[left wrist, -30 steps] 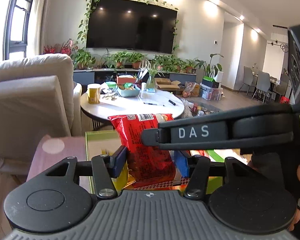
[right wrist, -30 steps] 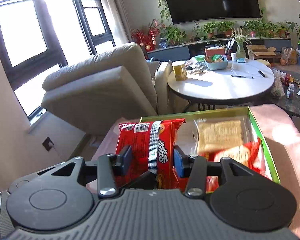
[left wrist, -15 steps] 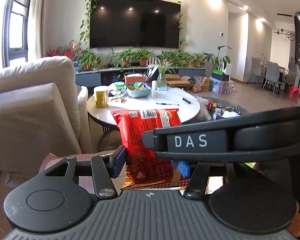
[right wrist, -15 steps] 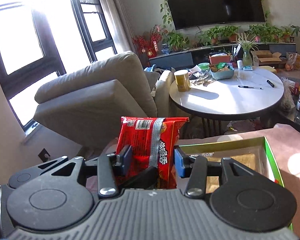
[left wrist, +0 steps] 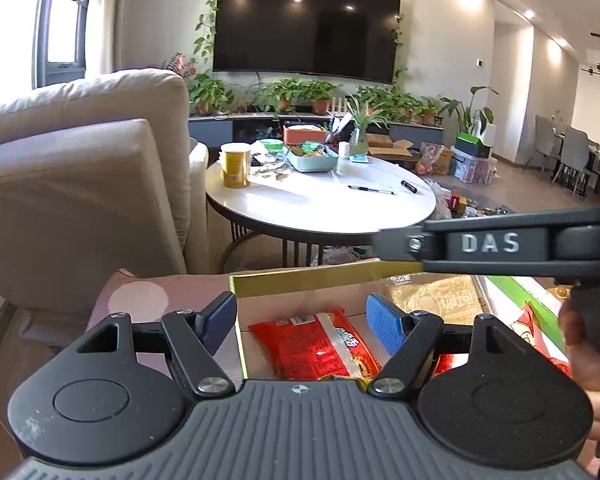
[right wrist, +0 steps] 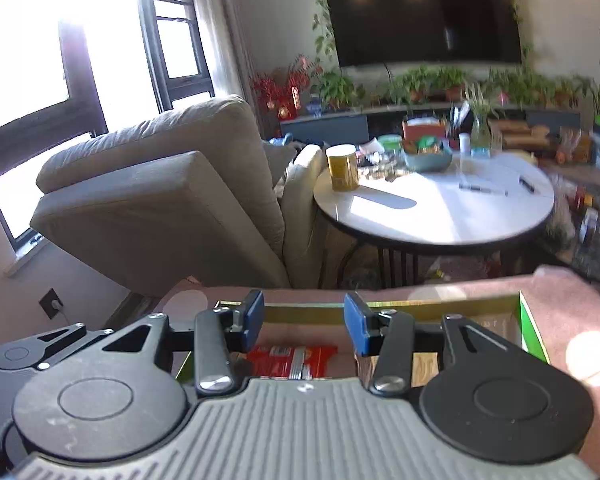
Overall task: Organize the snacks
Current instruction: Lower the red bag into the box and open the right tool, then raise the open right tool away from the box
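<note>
Fingers [left wrist: 384, 328] first: in the left wrist view our left gripper [left wrist: 300, 320] stands open, its 2 blue pads spread wide after just opening, touching nothing. Below and between them the red snack packet [left wrist: 316, 346] lies flat on the floor of the green-and-gold box [left wrist: 300, 280], at its left end. Beside it, further right, sits a pale cracker pack [left wrist: 436, 300], with more red wrappers [left wrist: 540, 332] at the far right, partly hidden by the other tool's arm. We judge this packet stowed; how many snacks remain outside the box we cannot tell. Behind stand a beige sofa [left wrist: 80, 184] and a round white tabletop [left wrist: 320, 204].

In the right wrist view, which is blurred, our right gripper [right wrist: 304, 322] has its fingers [right wrist: 354, 322] parted with only air between them; they hold nothing. The red packet [right wrist: 292, 358] shows low, just beyond the tool's body, inside the box wall [right wrist: 380, 312].

Against 1 second ago, the difference is plain: the packet then stood upright, clamped in both grippers above the box, and now it lies released inside, while the right fingers keep the same gap but without the packet.
</note>
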